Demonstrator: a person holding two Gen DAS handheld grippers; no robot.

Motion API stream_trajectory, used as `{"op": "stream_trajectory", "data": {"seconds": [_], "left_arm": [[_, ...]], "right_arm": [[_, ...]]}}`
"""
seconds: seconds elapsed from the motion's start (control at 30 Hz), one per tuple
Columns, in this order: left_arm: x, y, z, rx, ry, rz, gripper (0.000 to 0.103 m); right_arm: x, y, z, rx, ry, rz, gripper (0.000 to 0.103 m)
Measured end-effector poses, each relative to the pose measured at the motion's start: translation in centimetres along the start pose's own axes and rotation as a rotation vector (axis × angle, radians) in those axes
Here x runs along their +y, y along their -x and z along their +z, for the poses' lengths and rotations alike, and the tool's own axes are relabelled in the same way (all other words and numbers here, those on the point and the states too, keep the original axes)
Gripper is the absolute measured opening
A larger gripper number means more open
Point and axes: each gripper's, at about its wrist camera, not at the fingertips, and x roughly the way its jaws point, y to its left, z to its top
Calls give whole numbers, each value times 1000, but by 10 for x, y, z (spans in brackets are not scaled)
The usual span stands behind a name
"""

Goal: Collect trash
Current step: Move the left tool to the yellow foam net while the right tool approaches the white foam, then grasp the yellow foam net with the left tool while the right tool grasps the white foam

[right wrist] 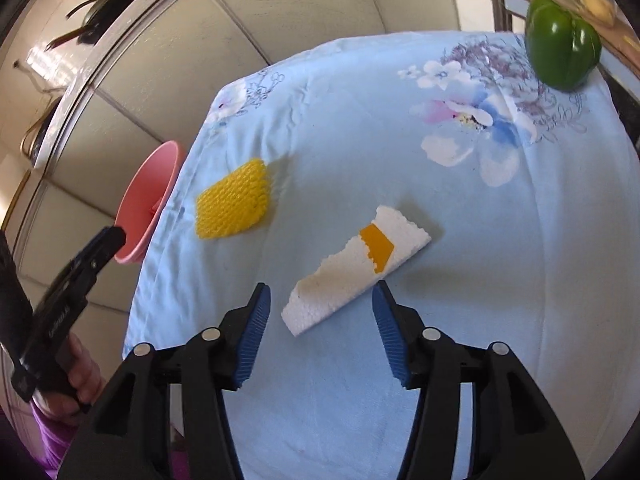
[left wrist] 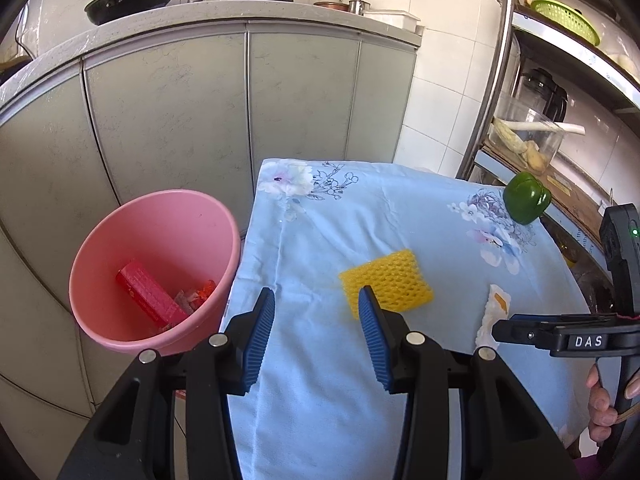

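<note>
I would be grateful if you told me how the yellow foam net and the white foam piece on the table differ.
The yellow foam net is bright yellow with an open mesh; the white foam piece is white and grainy, with an orange patch. The net is squarish; the white piece is long, with ragged broken edges. The net lies nearer the pink bin; the white piece lies just ahead of the open right claw. Both lie loose on the blue flowered cloth.
</note>
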Motion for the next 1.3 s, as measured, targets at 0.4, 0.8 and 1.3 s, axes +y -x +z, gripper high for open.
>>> {"op": "stream_trajectory", "data": {"seconds": [0.4, 0.8, 1.3], "left_arm": [[9, -21, 4, 37, -18, -24, 43], [-25, -77, 28, 144, -134, -194, 43], [-43, -102, 19, 243, -162, -228, 8]], "right_arm": [[12, -24, 18, -74, 137, -196, 54], [-30, 0, 9, -111, 195, -182, 35], [-43, 11, -4, -121, 217, -156, 35]]}}
